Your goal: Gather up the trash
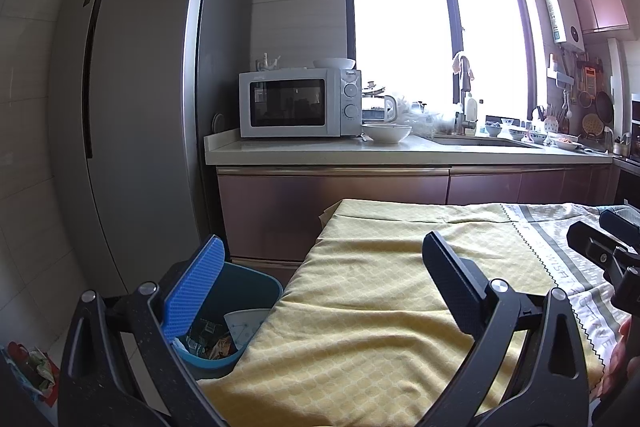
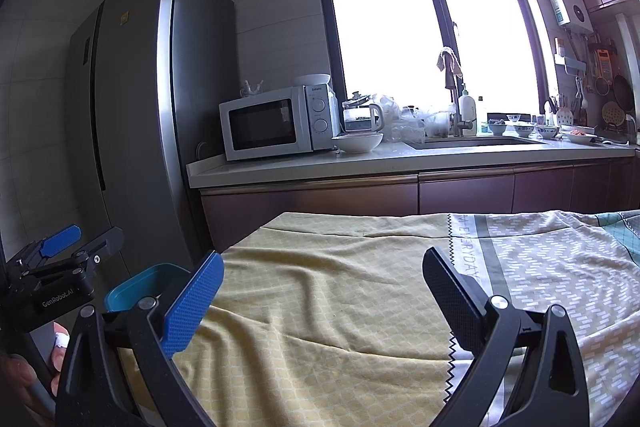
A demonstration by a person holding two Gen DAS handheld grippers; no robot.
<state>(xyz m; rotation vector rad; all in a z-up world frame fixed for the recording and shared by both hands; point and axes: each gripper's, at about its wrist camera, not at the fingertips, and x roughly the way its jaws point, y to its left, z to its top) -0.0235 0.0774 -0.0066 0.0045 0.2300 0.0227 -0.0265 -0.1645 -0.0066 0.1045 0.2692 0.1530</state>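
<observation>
A blue trash bin (image 1: pixel 256 283) stands on the floor at the left edge of the cloth-covered table (image 1: pixel 380 291). It holds wrappers and a white paper piece (image 1: pixel 244 325). My left gripper (image 1: pixel 324 255) is open and empty, above the table's left part with its left finger over the bin. My right gripper (image 2: pixel 324 271) is open and empty above the table's middle. The bin's rim (image 2: pixel 140 283) shows at the left in the right wrist view, with the left gripper (image 2: pixel 80 239) above it. The right gripper (image 1: pixel 600 231) shows at the right edge of the left wrist view.
A grey fridge (image 1: pixel 140 107) stands at the left. Behind the table runs a counter (image 1: pixel 400 151) with a microwave (image 1: pixel 296 103), a white bowl (image 1: pixel 386 133), a kettle, a sink and dishes. A bag with litter (image 1: pixel 32 371) lies on the floor, lower left.
</observation>
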